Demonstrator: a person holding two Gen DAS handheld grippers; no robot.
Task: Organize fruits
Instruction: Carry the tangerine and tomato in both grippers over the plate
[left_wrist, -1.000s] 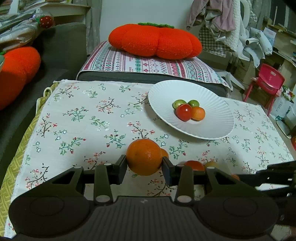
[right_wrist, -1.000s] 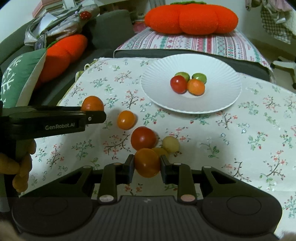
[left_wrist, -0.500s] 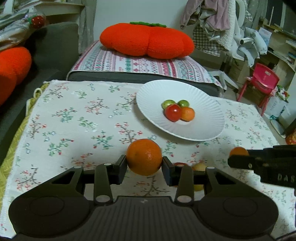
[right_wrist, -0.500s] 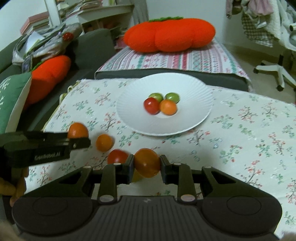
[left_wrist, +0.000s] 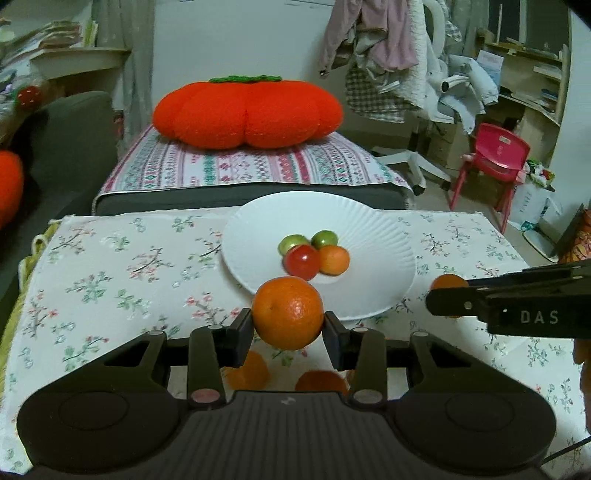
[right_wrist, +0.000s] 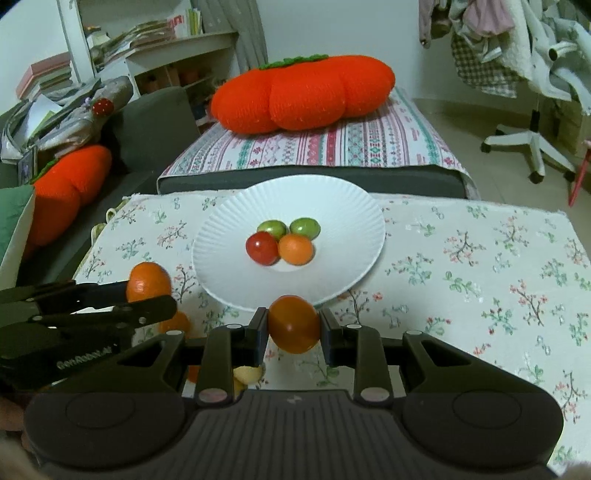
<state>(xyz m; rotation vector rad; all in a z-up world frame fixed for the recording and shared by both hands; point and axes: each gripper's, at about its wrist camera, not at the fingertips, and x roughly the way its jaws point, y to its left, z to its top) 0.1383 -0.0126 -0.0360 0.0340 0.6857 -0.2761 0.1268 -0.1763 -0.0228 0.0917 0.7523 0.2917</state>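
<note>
Left tool (left_wrist: 288, 328) clamps an orange (left_wrist: 288, 313), right tool (right_wrist: 293, 330) a tomato (right_wrist: 294, 324); dropped together near the plate (right_wrist: 221, 236), they may collide or roll off.

You see a white ribbed plate (right_wrist: 229, 236) holding two green fruits (right_wrist: 271, 228), one red tomato (right_wrist: 261, 248) and one orange fruit (right_wrist: 295, 249); tabletop cloth (right_wrist: 461, 258) white with floral sprigs; black claws grip an orange mandarin (left_wrist: 288, 313) and an orange-red tomato (right_wrist: 294, 324).

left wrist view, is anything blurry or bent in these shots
Left wrist view: the fruit on the plate is smeared, the held orange sharp. Right wrist view: the plate's fruit is crisp; the tablecloth edge bows from the fisheye.
</note>
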